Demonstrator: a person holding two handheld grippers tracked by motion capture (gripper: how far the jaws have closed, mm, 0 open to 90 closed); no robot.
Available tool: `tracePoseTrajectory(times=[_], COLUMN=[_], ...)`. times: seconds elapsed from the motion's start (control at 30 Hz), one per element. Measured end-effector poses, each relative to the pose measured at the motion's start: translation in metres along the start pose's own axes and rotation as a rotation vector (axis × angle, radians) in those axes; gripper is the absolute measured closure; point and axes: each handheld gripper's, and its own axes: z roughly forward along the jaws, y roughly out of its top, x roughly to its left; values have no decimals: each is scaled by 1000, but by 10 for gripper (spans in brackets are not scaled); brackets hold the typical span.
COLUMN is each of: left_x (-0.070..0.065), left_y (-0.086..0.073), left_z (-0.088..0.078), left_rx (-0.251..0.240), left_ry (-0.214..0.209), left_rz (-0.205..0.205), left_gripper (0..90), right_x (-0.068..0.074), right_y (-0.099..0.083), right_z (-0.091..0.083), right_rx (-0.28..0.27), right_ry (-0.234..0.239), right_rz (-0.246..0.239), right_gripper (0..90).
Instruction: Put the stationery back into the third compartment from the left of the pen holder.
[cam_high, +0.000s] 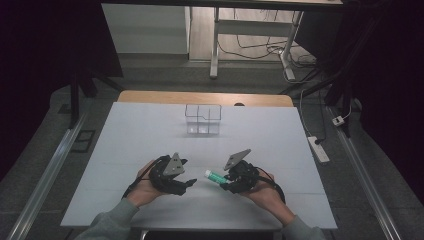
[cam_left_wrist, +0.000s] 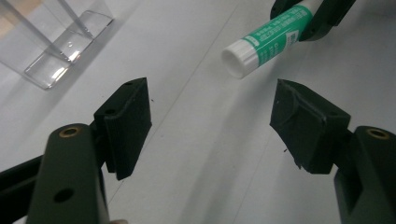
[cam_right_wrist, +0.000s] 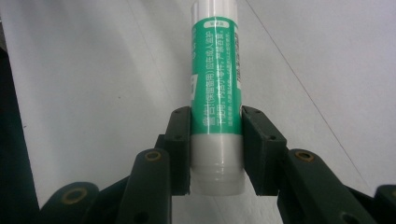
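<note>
A green and white glue stick (cam_high: 216, 176) (cam_right_wrist: 215, 88) is clamped near its base by my right gripper (cam_high: 229, 184) (cam_right_wrist: 216, 140), its white cap (cam_left_wrist: 239, 57) pointing toward my left hand. The stick hangs just above the white table. My left gripper (cam_high: 187, 181) (cam_left_wrist: 211, 126) stands open a short way to the left, jaws wide apart with nothing between them. In the left gripper view the glue stick (cam_left_wrist: 271, 35) lies ahead and to the upper right, beyond the jaw tips.
A clear plastic divided organiser (cam_high: 203, 119) (cam_left_wrist: 60, 39) stands at the far middle of the white table board (cam_high: 130, 135). Beyond the table are desk legs, cables and a power strip (cam_high: 319, 149) on the floor.
</note>
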Motion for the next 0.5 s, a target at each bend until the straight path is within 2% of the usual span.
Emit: tracePoseTrajectory(times=[0.3, 0.5], left_x=[-5, -9], left_y=[9, 14], left_z=[12, 20], left_rx=[31, 58], left_ry=[-22, -12], left_rz=[48, 85], left_gripper=[284, 265], right_x=[0, 1], right_y=[3, 6], right_z=[4, 6], right_rx=[3, 0], right_ry=[13, 39], right_rz=[-4, -6], right_gripper=[650, 650])
